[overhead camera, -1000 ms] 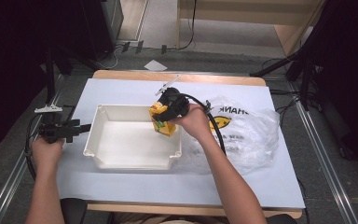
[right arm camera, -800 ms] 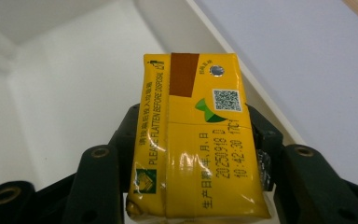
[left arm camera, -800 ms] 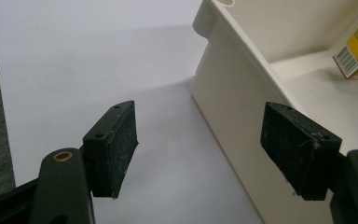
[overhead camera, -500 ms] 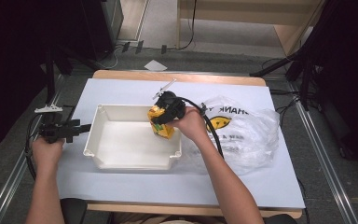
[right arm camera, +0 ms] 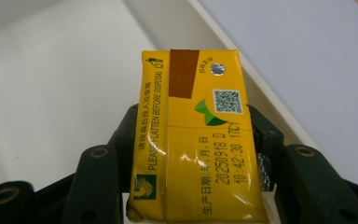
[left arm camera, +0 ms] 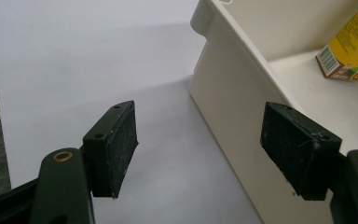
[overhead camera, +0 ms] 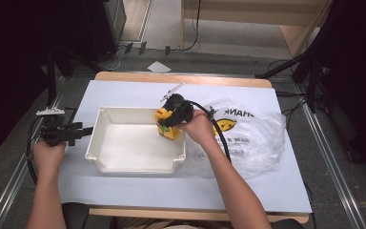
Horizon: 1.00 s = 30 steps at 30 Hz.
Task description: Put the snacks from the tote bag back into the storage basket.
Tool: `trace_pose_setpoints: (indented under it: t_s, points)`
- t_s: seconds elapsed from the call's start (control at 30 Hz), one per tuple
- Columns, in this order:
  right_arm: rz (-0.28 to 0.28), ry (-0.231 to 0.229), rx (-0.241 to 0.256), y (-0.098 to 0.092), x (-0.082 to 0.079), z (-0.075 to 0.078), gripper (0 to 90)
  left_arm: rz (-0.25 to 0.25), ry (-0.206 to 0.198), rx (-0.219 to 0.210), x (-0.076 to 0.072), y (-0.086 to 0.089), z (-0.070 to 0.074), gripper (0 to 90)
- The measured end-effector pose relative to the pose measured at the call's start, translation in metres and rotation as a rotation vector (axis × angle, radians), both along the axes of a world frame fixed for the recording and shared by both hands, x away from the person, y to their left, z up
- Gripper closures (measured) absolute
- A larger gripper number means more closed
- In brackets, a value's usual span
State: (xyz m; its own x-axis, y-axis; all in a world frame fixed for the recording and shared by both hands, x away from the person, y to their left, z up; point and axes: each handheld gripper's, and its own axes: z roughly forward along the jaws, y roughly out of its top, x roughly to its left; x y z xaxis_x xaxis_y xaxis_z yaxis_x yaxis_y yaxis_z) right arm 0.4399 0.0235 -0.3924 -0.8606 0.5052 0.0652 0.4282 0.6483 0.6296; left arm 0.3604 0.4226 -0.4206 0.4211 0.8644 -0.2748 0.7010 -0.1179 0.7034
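Over the right end of the shallow cream plastic tray (overhead camera: 136, 162), near its far right corner, the right gripper (overhead camera: 167, 125) pinched a small yellow drink carton (overhead camera: 167, 128) by its two narrow sides, jaws pressed flat against it. In the right gripper view the yellow drink carton (right arm camera: 193, 135) hung above the tray floor and seemed not to touch it, though that could not be told for certain.

The glossy skin of the carton looked slippery, so a loosened squeeze might have let it slide out and tumble; too hard a squeeze could have dented it. Lowered carelessly, its bottom edge might have caught the tray's right wall, which stood just beside it.

The left gripper (overhead camera: 86, 130) waited at the tray's left wall with its jaws spread wide and nothing between them, its pads (left arm camera: 116, 149) above the white table cover (overhead camera: 124, 93). A crumpled clear plastic bag (overhead camera: 252, 138) with yellow print lay toward the right edge of the table, touching the tray's right side under the person's right forearm. The black cable (overhead camera: 219, 136) trailing from the right gripper crossed over that bag and could have dragged it.
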Motion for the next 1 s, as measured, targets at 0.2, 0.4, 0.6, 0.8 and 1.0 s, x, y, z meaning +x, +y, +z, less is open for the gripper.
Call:
trace_pose_setpoints:
  t_s: [0.2, 0.4, 0.6, 0.8, 1.0]
  points:
    - [0.003, 0.001, -0.015, -0.003, 0.000, 0.000, 51.5, 0.001, 0.002, 0.001, 0.000, 0.000, 0.000, 28.5]
    - [-0.014, -0.010, -0.024, -0.006, 0.000, -0.002, 51.6, 0.001, -0.001, 0.000, 0.000, 0.000, 0.000, 28.5]
    - [-0.027, 0.017, -0.027, -0.009, 0.000, -0.002, 50.8, 0.000, 0.000, 0.000, 0.000, -0.001, 0.000, 28.4]
    - [-0.016, 0.065, 0.005, -0.011, 0.000, -0.001, 45.4, 0.004, -0.010, 0.003, 0.000, 0.000, 0.000, 28.5]
    - [-0.019, 0.061, 0.004, -0.015, -0.003, 0.009, 45.2, 0.004, -0.003, 0.007, 0.000, 0.000, 0.000, 28.4]
